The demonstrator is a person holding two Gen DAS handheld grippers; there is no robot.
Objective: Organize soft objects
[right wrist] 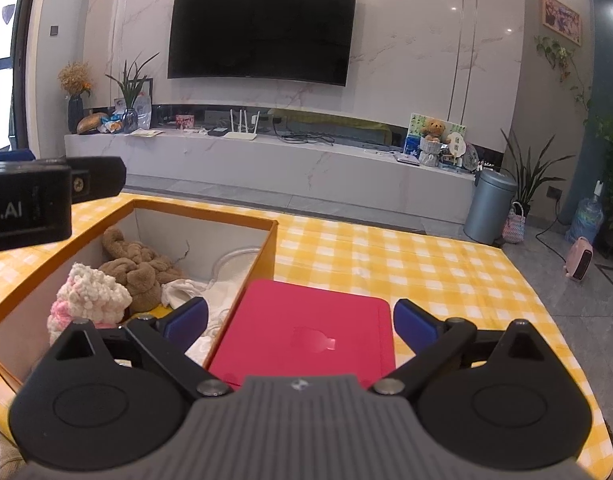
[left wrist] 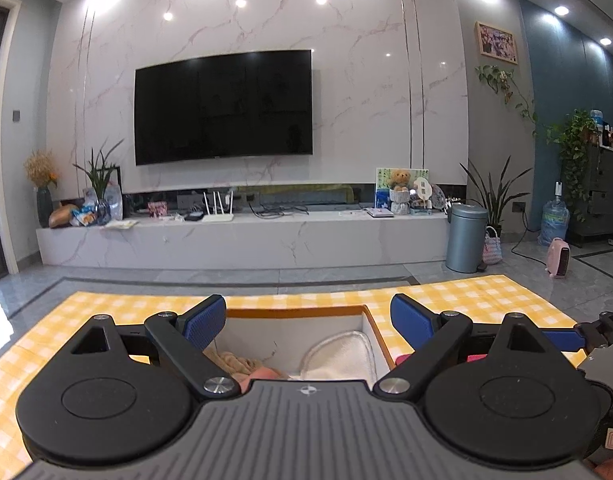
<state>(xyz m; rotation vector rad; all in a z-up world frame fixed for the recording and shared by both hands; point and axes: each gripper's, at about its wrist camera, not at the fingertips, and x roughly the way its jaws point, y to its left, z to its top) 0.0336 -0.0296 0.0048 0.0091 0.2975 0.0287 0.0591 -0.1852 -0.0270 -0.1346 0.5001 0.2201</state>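
Left wrist view: your left hand-held gripper (left wrist: 306,320) is spread wide and empty above the box (left wrist: 294,313), where a white cloth (left wrist: 340,354) lies.

Right wrist view: your right hand-held gripper (right wrist: 300,320) is also wide and empty, over the red lid (right wrist: 306,336) on the bench (right wrist: 426,268). The soft items (right wrist: 134,272) sit inside the box. Grip the lid by its edges and lower it level.

box (left wrist: 294,312) floor: hidden by gripper body | red pad (right wrist: 306,332) near edge: hidden | router: too small
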